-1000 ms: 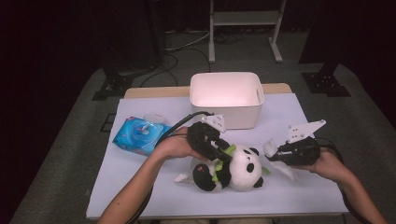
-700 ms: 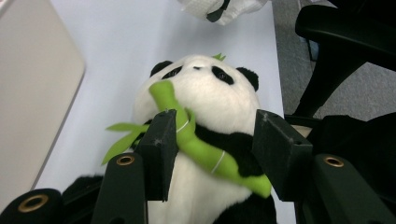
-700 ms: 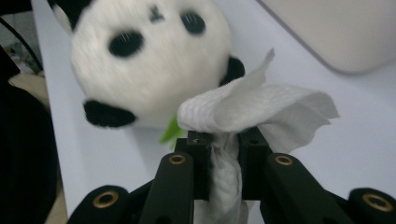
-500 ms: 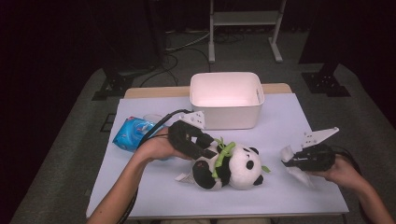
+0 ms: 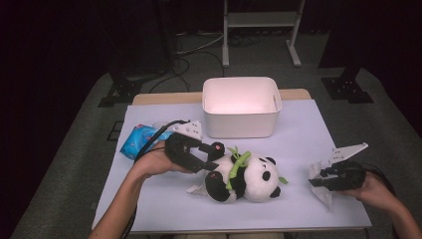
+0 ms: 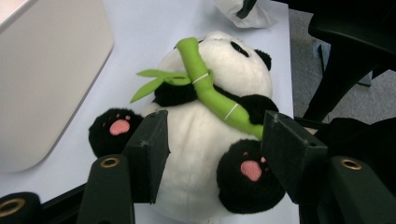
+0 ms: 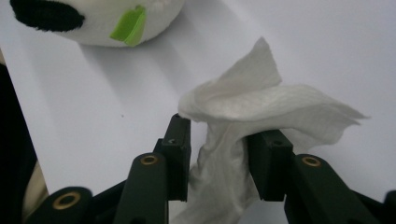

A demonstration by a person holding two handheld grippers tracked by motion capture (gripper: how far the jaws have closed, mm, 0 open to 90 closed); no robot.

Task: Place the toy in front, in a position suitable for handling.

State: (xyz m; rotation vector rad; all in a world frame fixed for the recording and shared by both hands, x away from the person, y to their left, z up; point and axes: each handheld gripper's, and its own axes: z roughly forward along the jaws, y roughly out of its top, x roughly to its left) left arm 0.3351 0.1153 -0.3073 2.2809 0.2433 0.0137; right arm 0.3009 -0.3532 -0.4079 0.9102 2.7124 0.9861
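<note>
A: From above, your left gripper sits around the bottom half of the panda. The toy lies on its back in the middle of the table, just in front of the white tub.

B: And your right gripper is low at the table's right edge, with the wipe under it. I think you put it there to get it out of the way.

A: In the left gripper view, your jaws have just been opening. The panda's belly is between them, but they look loose, not squeezing.

B: In the right gripper view, those jaws have just been opening too. The wipe hangs crumpled between them, so it looks let go, not pinched.

A: The table top is pale and smooth. The blue pack lies on its left side, near your left hand.

B: Around you the room is dark, with a grey floor and a metal stand behind.
</note>
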